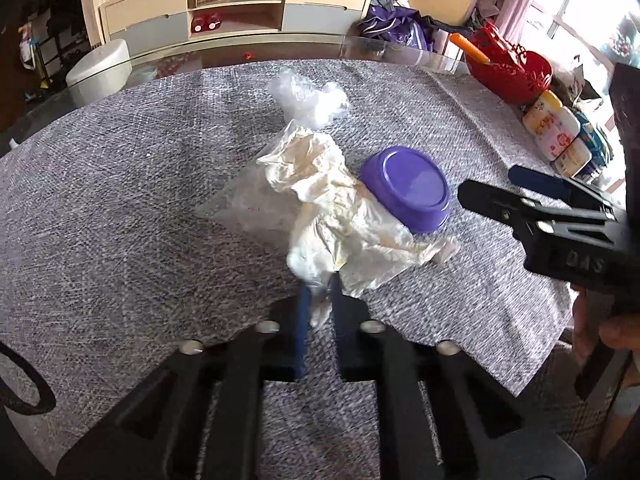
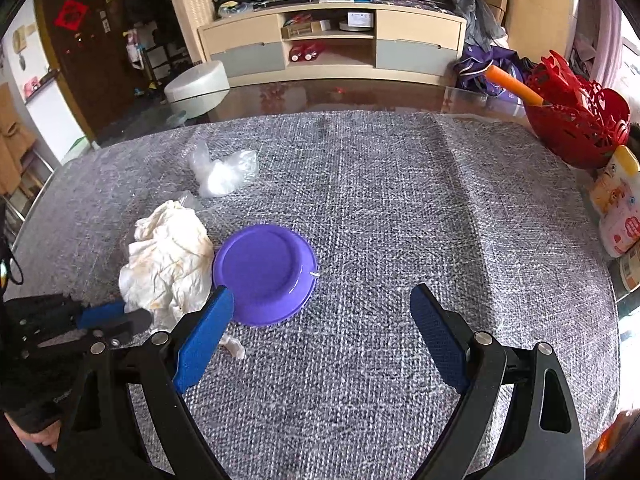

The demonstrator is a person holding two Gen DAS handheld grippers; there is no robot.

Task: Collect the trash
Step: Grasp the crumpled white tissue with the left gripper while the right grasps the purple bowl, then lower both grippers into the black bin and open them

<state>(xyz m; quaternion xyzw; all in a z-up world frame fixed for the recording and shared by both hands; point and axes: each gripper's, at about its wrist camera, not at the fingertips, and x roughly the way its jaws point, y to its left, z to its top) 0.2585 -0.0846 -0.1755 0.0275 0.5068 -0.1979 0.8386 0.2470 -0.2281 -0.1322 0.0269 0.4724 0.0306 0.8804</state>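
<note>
A crumpled, stained white tissue (image 1: 332, 212) lies on the grey tablecloth against an upside-down purple plate (image 1: 408, 190). My left gripper (image 1: 318, 300) is shut on the tissue's near end. In the right wrist view the tissue (image 2: 168, 260) sits left of the plate (image 2: 264, 272), with the left gripper (image 2: 120, 320) pinching it from the left. My right gripper (image 2: 320, 320) is open and empty, hovering just in front of the plate. A crumpled clear plastic bag (image 1: 308, 100) lies farther back, also in the right wrist view (image 2: 222, 170). A flat clear wrapper (image 1: 244, 204) lies under the tissue.
A red basket (image 2: 576, 124) with an orange stick stands at the table's far right. Bottles and jars (image 2: 618, 204) line the right edge. A glass table rim (image 2: 320, 96) shows beyond the cloth. A TV cabinet (image 2: 332, 44) stands behind.
</note>
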